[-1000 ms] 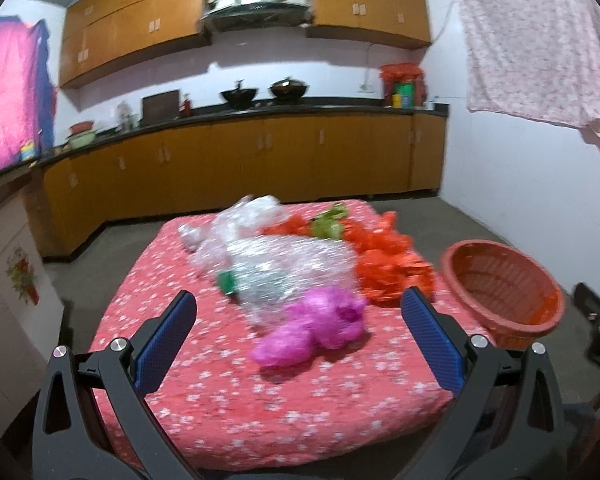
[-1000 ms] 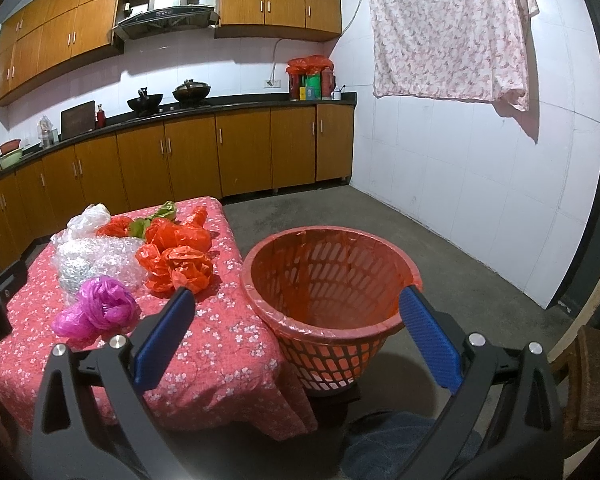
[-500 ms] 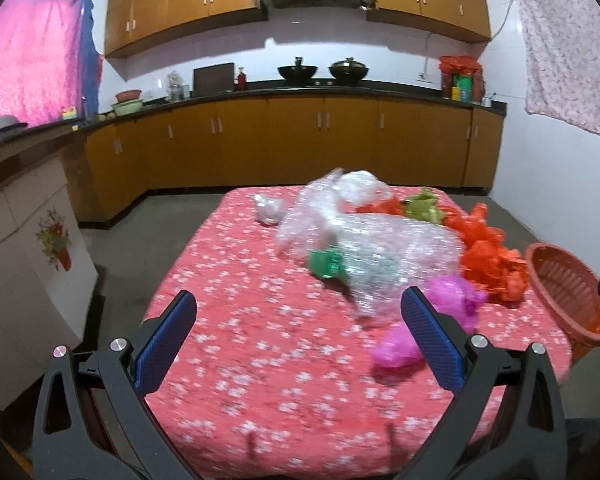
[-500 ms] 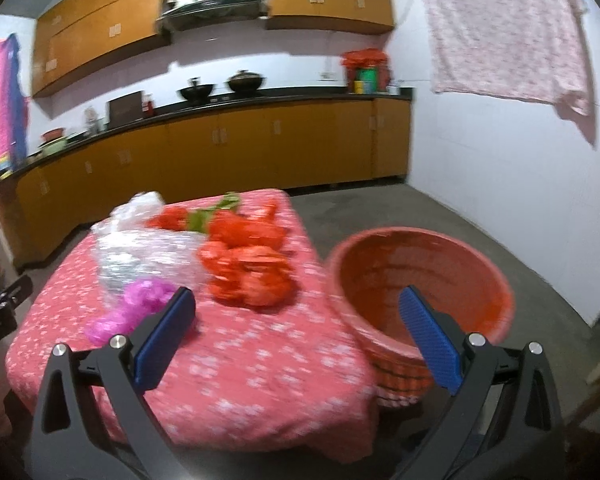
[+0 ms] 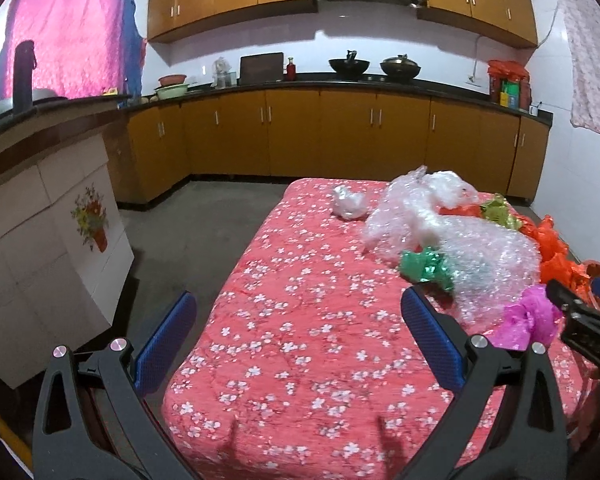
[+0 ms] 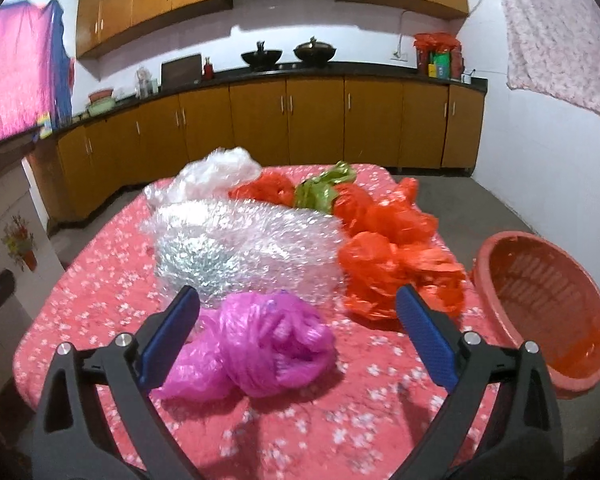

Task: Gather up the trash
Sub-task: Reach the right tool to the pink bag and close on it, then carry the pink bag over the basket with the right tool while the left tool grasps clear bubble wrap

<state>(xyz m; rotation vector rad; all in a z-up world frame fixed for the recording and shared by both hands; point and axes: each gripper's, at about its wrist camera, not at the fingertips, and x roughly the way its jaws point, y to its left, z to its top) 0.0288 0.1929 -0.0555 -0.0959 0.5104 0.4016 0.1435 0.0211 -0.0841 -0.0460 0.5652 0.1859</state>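
A crumpled magenta plastic bag (image 6: 268, 340) lies on the red flowered tablecloth (image 6: 112, 280), right between the fingers of my open right gripper (image 6: 296, 324). Behind it sit a bubble wrap heap (image 6: 244, 248), orange bags (image 6: 396, 264), a green wrapper (image 6: 324, 188) and a white bag (image 6: 220, 172). An orange basket (image 6: 548, 304) stands off the table's right edge. My left gripper (image 5: 296, 340) hangs open over the near left part of the cloth (image 5: 300, 320), holding nothing. There the magenta bag (image 5: 528, 316), bubble wrap (image 5: 480, 256), a green foil wad (image 5: 424, 264) and a small silver wad (image 5: 350, 204) show.
Brown kitchen cabinets (image 5: 320, 132) run along the back wall under a dark counter with woks. A tiled counter block (image 5: 40, 240) stands left of the table. Bare grey floor (image 5: 188, 232) lies between them. A flowered cloth (image 6: 560, 32) hangs on the right wall.
My right gripper has swung left from the basket to the table and now straddles the magenta bag. My left gripper has panned left, away from the trash pile.
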